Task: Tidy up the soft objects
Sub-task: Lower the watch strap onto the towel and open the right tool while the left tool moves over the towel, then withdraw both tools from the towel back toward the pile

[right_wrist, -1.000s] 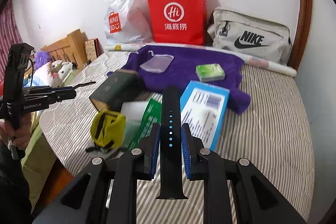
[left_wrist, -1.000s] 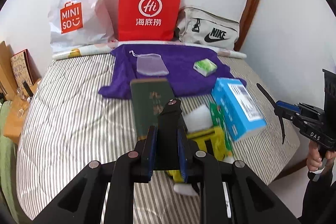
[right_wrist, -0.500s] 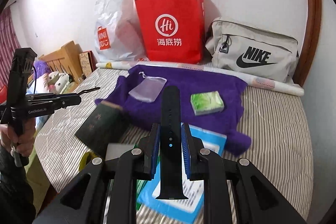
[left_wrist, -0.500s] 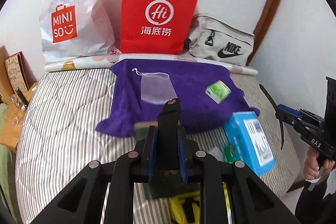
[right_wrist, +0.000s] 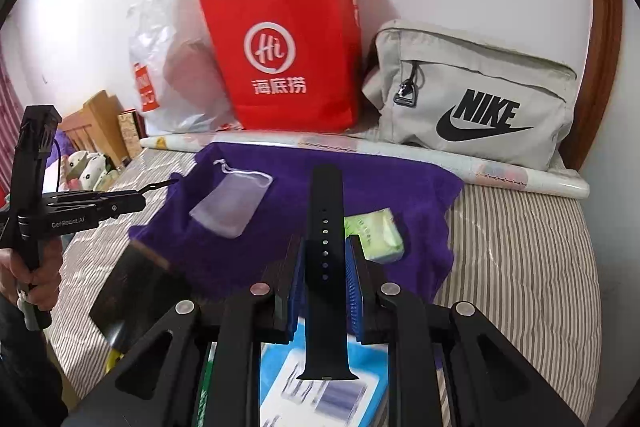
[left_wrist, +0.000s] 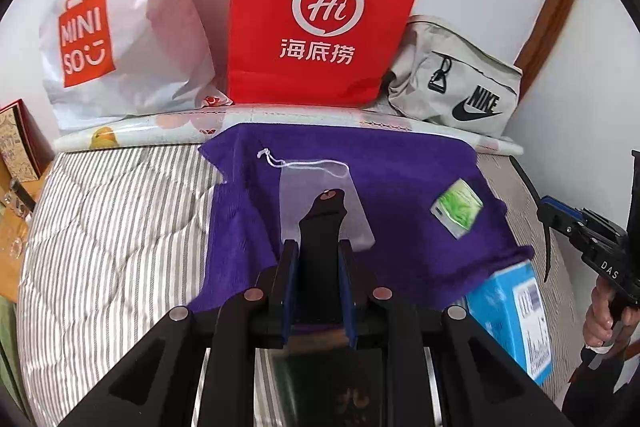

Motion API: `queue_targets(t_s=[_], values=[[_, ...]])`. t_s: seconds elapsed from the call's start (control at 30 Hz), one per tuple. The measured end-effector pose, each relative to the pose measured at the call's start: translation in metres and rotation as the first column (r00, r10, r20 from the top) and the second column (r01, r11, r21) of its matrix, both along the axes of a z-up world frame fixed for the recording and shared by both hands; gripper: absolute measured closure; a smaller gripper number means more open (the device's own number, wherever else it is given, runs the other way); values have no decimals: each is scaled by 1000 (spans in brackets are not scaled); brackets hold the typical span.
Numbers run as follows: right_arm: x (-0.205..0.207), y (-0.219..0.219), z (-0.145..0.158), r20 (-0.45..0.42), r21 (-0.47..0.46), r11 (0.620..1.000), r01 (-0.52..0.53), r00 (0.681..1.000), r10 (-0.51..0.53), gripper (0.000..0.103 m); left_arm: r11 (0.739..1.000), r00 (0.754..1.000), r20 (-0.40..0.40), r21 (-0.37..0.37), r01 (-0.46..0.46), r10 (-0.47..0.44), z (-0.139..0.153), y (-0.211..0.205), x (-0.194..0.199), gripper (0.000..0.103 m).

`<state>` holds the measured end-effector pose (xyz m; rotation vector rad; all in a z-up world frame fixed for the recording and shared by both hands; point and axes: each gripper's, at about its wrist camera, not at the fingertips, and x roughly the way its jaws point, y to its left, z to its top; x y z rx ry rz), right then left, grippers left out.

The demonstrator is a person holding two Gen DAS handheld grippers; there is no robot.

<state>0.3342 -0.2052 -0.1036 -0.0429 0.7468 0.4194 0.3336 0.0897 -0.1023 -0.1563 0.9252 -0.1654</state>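
Jaws, left: our left gripper (left_wrist: 318, 259) is clamped on the short black strap piece (left_wrist: 322, 223), whose rounded tip with a metal stud points to 12 o'clock.
Jaws, right: our right gripper (right_wrist: 325, 269) is clamped on the long black strap piece (right_wrist: 325, 227); the end with the row of holes rises to 12 o'clock and the tail hangs toward 6 o'clock.
Strap place: both halves are in the air above the purple towel (left_wrist: 400, 167); neither touches it.
Pouch: the sheer drawstring pouch (left_wrist: 316, 191) lies flat on the towel, at 12 o'clock just past the left tip and at 10 o'clock from the right strap; we judge it the likely home for the straps.
Neighbours: the green tissue pack (right_wrist: 376, 235) sits at 2 o'clock of the right jaws, and the blue box (left_wrist: 512, 319) lies at 4 o'clock in the left view.
Handling: we judge the straps light, rubbery and bendy, not fragile; the free ends will droop and swing.
Hold: gripping mid-length across the width suits them; nearer the tip would steer better into a limp pouch mouth.
Risk: thin pouch fabric may slide on the towel instead of opening.
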Motion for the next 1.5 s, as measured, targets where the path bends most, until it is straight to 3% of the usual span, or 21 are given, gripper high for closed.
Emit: queue_targets(t_s=[0.4,1.0,1.1,1.13,1.23,1.37,1.5], values=[[51,-3,-29,-58,-45,998,47,997,-50,83,1000,998,-61,24,4,-2,-26,0,41,84],[69,2,-61,-114,-99,994,49,992,-61,83,998,987,-161,56,19,-10,-61,1,58,84],[69,3,-62,-114,-114,992,45,992,-58,83,999,983,-185,47,20,-11,-62,0,60,81],[69,3,-62,-115,-112,993,46,992,-58,82,999,982,-187,40,16,-8,-62,1,60,75],[69,2,-61,-125,-109,993,44,991,-57,80,1000,982,-188,-15,21,-24,-60,3,56,66],[60,0,-53,-100,-103,994,49,993,-59,57,999,986,-169,31,16,-11,-52,-2,46,56],[45,-3,-41,-83,-92,995,48,995,-55,53,999,988,-154,47,19,-11,-40,-5,28,56]])
